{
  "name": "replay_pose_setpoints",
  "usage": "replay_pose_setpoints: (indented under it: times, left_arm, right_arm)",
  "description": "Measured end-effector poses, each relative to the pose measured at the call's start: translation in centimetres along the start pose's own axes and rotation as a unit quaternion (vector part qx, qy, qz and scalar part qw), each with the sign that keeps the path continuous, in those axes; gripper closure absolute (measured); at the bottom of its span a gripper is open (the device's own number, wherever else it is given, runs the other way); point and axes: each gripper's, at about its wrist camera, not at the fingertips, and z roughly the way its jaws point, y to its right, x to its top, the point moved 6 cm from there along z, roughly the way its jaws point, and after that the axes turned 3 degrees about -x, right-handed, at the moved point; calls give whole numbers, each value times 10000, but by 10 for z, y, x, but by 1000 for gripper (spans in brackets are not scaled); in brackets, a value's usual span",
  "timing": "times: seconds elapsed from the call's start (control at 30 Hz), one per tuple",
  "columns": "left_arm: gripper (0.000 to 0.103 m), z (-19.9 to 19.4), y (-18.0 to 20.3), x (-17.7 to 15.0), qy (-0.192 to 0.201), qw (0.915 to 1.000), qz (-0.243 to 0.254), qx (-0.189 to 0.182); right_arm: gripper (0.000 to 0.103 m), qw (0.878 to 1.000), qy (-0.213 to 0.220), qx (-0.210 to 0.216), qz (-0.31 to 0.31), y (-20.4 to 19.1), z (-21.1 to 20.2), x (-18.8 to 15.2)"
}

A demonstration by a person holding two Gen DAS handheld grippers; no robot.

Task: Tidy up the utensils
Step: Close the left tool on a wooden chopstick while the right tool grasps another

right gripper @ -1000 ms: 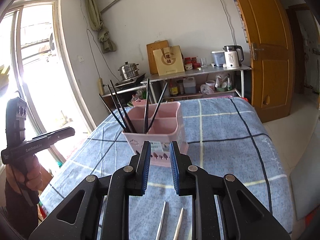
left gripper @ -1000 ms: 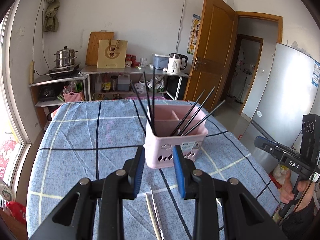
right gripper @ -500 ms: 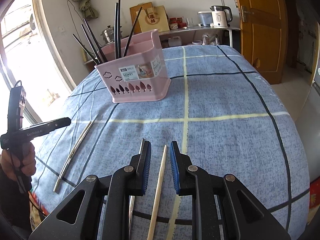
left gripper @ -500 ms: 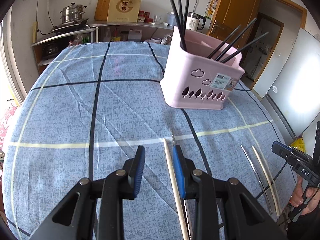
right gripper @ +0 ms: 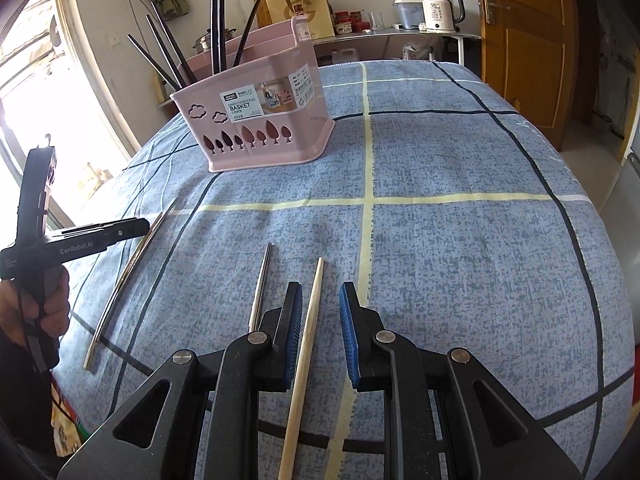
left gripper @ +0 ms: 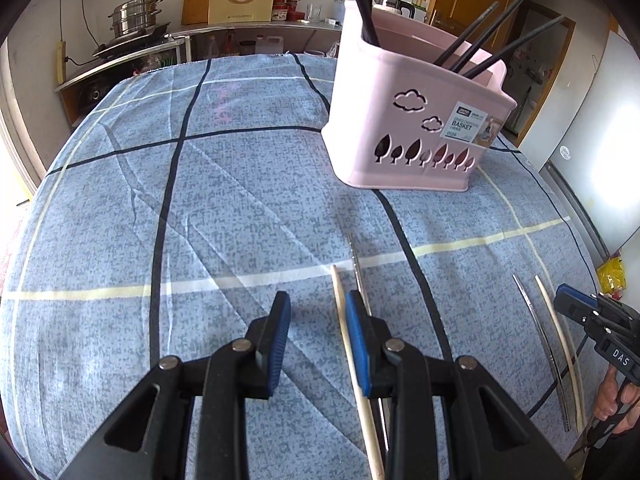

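A pink utensil basket [left gripper: 416, 120] with several black chopsticks [left gripper: 480, 40] in it stands on the blue checked tablecloth. My left gripper [left gripper: 318, 320] hovers low over the cloth, open. A wooden chopstick [left gripper: 340, 304] lies between its jaws by the right pad, and a metal chopstick [left gripper: 354, 256] runs under that finger. My right gripper [right gripper: 320, 312] is open too, low over another wooden chopstick [right gripper: 314, 300] that lies between its jaws. A metal chopstick [right gripper: 260, 280] lies just left of its left finger. The pink basket [right gripper: 264, 120] is farther back on the left.
Each view shows the other hand-held gripper [left gripper: 592, 320] [right gripper: 100, 236] at the table's near edge, gripped by a hand [right gripper: 44, 308]. The tablecloth [right gripper: 460, 240] drops off at the right. Behind are a shelf with a kettle [right gripper: 440, 10], a door [right gripper: 520, 40] and a fridge [left gripper: 592, 120].
Both grippers have sunk toward the table and tipped downward. The basket has slid up in both views, and a wooden chopstick now lies between each pair of jaws. The jaw gaps look unchanged.
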Motion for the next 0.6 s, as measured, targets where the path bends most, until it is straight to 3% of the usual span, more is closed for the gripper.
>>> replay_pose_setpoints:
  times: [0.33,0.47,0.6]
  left_arm:
    - [74,6,7,0,-29,9987,376,339]
    - [85,4,11,-3,-24,9979,524,392]
    - [90,1,10,-7,-21,9975,572,414]
  right_arm:
    - [84,9998,-128,-122,-72,-1,7,-3]
    - [84,9996,-156,-198,-149,-4,9,-2]
    - [84,9991,-203,-283,-230,-5,11,0]
